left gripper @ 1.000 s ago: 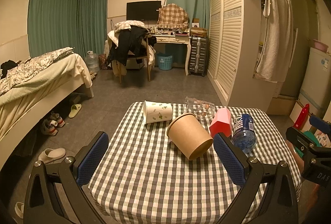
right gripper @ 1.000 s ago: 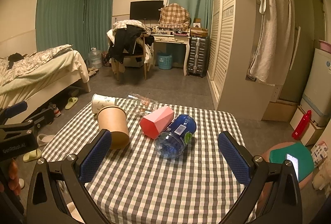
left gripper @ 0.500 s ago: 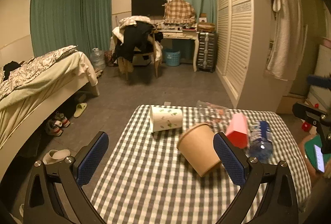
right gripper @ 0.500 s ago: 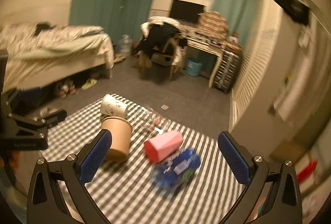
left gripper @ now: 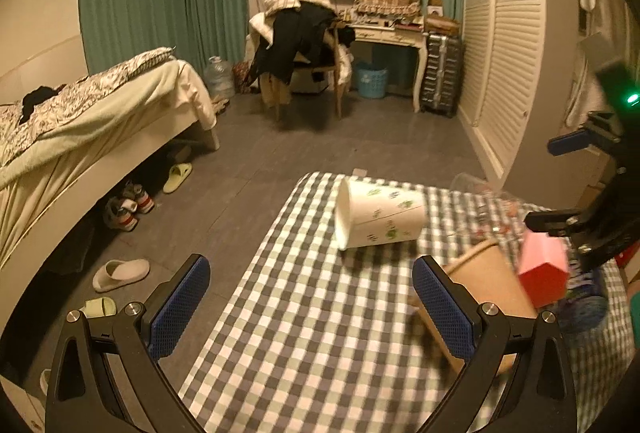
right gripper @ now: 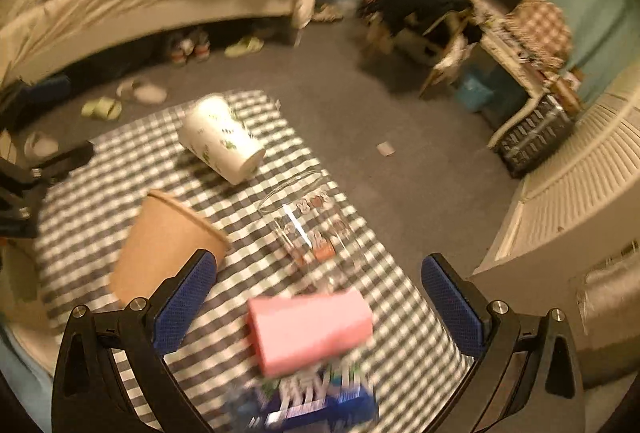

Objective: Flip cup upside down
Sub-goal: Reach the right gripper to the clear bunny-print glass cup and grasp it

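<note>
Four cups lie on their sides on the checked tablecloth (left gripper: 304,333): white paper cup with green leaf print (left gripper: 378,219), brown kraft paper cup (right gripper: 166,243), clear printed glass (right gripper: 312,221), pink faceted cup (right gripper: 310,329). We cannot tell which is meant. Right gripper (right gripper: 316,307) wide, empty, hanging over the pink one; left gripper (left gripper: 310,309) wide, empty, nearest the kraft cup. We'd straddle one cup's wall mid-body, close gently, then turn it rim-down.
</note>
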`<move>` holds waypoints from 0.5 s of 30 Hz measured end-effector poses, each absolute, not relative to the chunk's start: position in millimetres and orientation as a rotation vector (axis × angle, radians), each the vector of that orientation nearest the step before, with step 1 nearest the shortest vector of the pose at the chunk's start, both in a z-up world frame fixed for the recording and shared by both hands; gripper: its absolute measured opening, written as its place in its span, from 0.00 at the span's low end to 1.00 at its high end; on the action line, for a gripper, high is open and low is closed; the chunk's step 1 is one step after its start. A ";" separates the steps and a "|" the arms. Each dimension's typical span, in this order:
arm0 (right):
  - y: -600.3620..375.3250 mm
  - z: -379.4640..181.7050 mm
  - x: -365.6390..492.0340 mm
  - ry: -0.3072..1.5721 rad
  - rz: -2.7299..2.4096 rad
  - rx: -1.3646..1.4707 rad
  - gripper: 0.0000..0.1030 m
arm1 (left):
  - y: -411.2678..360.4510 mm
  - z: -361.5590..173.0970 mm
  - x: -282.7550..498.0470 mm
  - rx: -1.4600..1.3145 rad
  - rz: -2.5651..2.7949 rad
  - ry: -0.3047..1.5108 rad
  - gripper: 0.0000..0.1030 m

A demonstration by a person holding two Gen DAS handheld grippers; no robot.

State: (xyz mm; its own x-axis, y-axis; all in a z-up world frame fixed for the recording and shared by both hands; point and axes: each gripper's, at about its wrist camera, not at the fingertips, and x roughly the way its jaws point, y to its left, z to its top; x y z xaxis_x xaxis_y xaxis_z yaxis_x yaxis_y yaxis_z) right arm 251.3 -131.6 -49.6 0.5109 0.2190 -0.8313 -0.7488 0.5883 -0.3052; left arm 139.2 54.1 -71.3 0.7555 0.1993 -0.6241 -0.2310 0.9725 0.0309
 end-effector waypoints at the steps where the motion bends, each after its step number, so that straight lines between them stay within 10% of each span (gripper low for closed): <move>1: -125.9 -59.6 259.2 0.855 0.650 -0.752 1.00 | 58.3 -76.0 143.6 -0.054 0.242 0.683 1.00; 15: -91.4 -143.2 324.2 1.004 0.729 -0.801 0.93 | 78.3 -110.3 177.1 -0.081 0.249 0.728 1.00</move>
State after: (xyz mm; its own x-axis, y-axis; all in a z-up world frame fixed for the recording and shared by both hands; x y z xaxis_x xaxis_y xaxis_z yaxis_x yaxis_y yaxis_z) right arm 324.2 -91.4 -143.2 0.3603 0.1568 -0.9196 -0.8254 0.5128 -0.2360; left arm 177.1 78.3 -110.3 0.7182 0.1974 -0.6672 -0.2532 0.9673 0.0137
